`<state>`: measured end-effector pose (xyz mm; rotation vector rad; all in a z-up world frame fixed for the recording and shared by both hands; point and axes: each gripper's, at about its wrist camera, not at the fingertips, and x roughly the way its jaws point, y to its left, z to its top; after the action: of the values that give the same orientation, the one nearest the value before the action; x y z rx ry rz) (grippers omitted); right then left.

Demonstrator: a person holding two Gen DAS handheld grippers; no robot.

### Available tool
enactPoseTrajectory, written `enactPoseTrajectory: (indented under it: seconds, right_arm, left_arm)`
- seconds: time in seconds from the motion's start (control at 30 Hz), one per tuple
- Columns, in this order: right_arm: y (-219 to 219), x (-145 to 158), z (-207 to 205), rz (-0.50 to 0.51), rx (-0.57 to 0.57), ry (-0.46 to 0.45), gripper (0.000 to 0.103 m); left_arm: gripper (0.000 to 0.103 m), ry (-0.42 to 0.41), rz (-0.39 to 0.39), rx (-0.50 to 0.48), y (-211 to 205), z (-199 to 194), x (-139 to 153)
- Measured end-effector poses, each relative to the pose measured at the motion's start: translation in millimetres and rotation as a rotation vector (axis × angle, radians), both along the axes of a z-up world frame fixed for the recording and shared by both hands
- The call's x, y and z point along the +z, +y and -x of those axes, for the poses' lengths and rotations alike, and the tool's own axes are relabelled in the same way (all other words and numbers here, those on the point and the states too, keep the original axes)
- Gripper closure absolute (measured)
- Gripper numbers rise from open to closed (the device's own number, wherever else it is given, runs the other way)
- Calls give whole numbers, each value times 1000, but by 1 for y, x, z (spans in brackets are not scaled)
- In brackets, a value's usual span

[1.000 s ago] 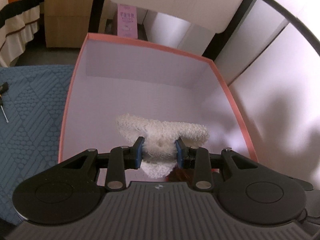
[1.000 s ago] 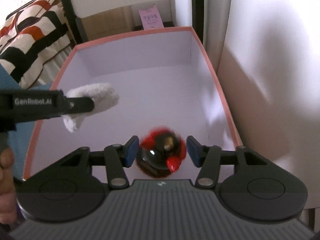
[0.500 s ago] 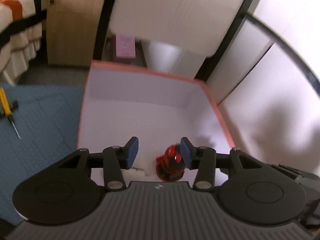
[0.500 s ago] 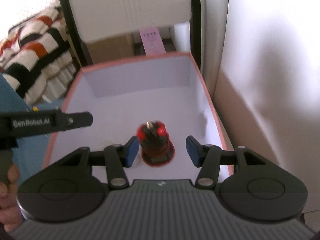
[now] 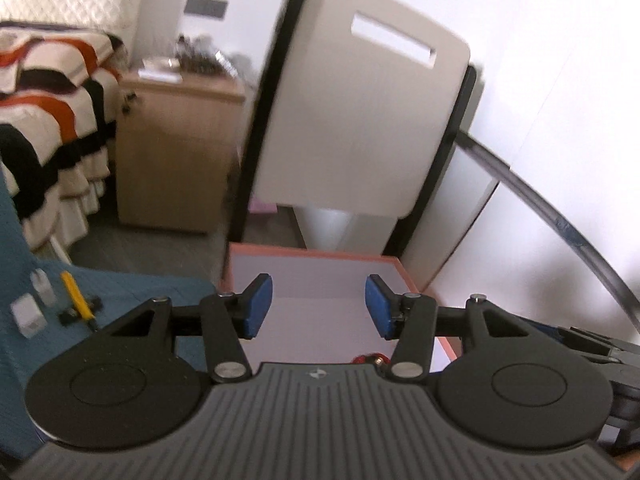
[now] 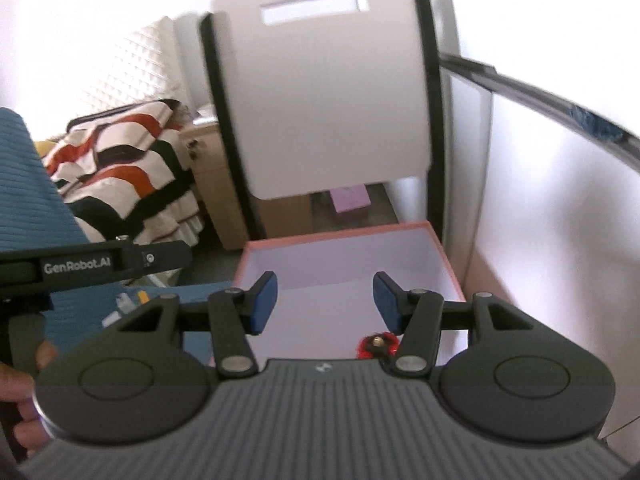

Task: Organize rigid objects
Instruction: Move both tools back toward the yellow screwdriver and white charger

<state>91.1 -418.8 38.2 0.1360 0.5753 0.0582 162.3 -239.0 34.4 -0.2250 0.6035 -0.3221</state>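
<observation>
Below both of my grippers sits the pink-rimmed cardboard box with a white interior (image 5: 320, 280), its far wall close to the white chair back with a slot handle (image 5: 360, 120). My left gripper (image 5: 319, 306) hangs above the box with its blue-padded fingers (image 5: 256, 306) spread wide and nothing between them. My right gripper (image 6: 325, 306) is likewise spread wide and empty above the same box. At the near edge of the box floor I can see only the top of the small red and black round toy (image 6: 378, 345), mostly hidden behind the gripper body; in the left wrist view it shows as a red sliver (image 5: 370, 359).

To the left of the box lies the blue textured cloth (image 5: 132, 292), carrying a yellow-handled screwdriver (image 5: 76, 300) and two small white blocks (image 5: 28, 314). A light wooden bedside cabinet (image 5: 172, 152) stands beyond, beside the bed with the orange, black and cream striped cover (image 5: 44, 120).
</observation>
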Motion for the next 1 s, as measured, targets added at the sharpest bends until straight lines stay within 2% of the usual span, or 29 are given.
enactPoseTrajectory:
  seconds: [0.17,0.37,0.5,0.67,0.8,1.0]
  right_arm:
    - [32,10,13,3,45,-29,47]
    - [66,11,29,11,110,-37,47]
    - [89,7,37,-7,150,-35,47]
    - [115,-4,46,-10,200,-35,47]
    - [127,-13,49,-19,237,-10,47]
    - [149,-32,54,-26,283,26,47]
  left_arm:
    - [45,-56,4,34,37,37,20]
    - [45,-86,21,86,79,76,25]
    - [45,-74,10,132,104,94,14]
    - [45,-62,-53,201,143,117,2]
    - [45,-47,-44,257,175,131,-8]
    - [45,-22,-43,294,198,137,-28]
